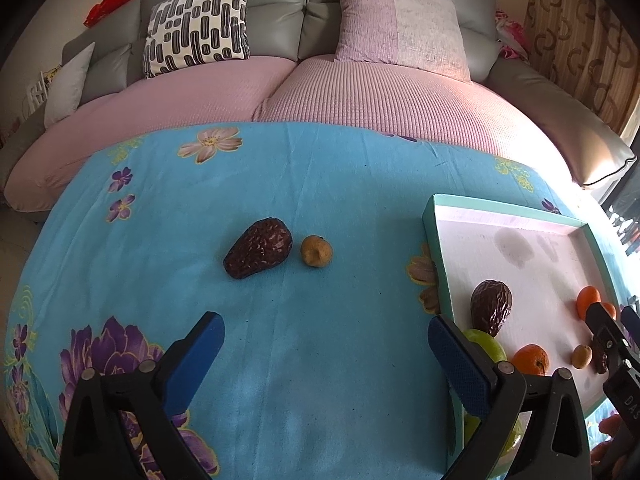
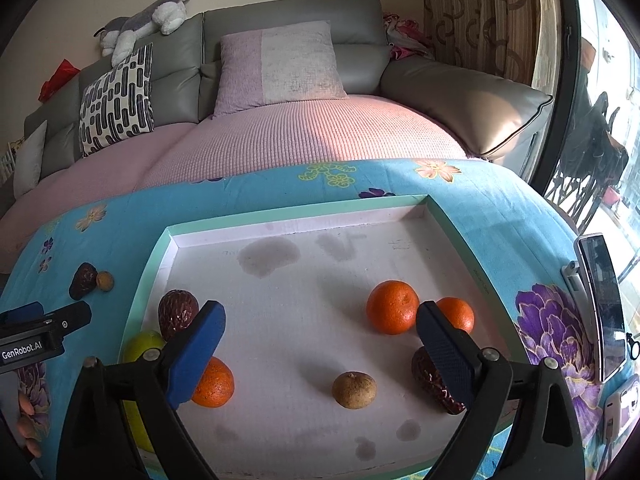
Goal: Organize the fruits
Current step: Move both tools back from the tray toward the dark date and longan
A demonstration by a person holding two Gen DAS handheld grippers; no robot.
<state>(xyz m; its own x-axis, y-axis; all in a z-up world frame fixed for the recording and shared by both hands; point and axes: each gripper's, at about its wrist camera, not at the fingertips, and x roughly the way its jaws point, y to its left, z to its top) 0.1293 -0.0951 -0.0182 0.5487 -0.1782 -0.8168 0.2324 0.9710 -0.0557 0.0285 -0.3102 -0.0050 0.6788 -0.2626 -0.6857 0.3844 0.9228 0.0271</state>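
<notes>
Tray (image 2: pixel 168 258), shallow, teal rim, white stained floor, sits on the right part of the table (image 1: pixel 320 184), which wears a blue flowered cloth.

Progress, judged: mostly done. Seven fruits lie in the tray, two remain outside on the cloth.

Tray contents, largest first:
- green fruit (image 2: pixel 142 346), near-left corner, partly hidden by the right gripper's left finger
- large orange (image 2: pixel 390 306), right of centre
- dark wrinkled fruit (image 2: pixel 176 314), left side, touching or just behind the green one
- second dark wrinkled fruit (image 2: pixel 426 368), near right, mostly hidden behind a finger
- orange (image 2: pixel 214 384), near left
- smaller orange (image 2: pixel 458 312), just beside the large one
- small brown round fruit (image 2: pixel 354 390), near centre

Outside the tray, mid-table:
- dark wrinkled fruit (image 1: pixel 259 253)
- small brown fruit (image 1: pixel 316 251) just beside it on the right; touching or not, cannot tell

Left gripper (image 1: pixel 326 364): fingers spread wide, nothing between them, aimed toward the two loose fruits, well short of them.
Right gripper (image 2: pixel 320 350): fingers also spread, holding nothing, poised over the tray's near half.

Remaining, judged: move both loose fruits in. Whether grouping by kind is wanted, the task line does not say.
</notes>
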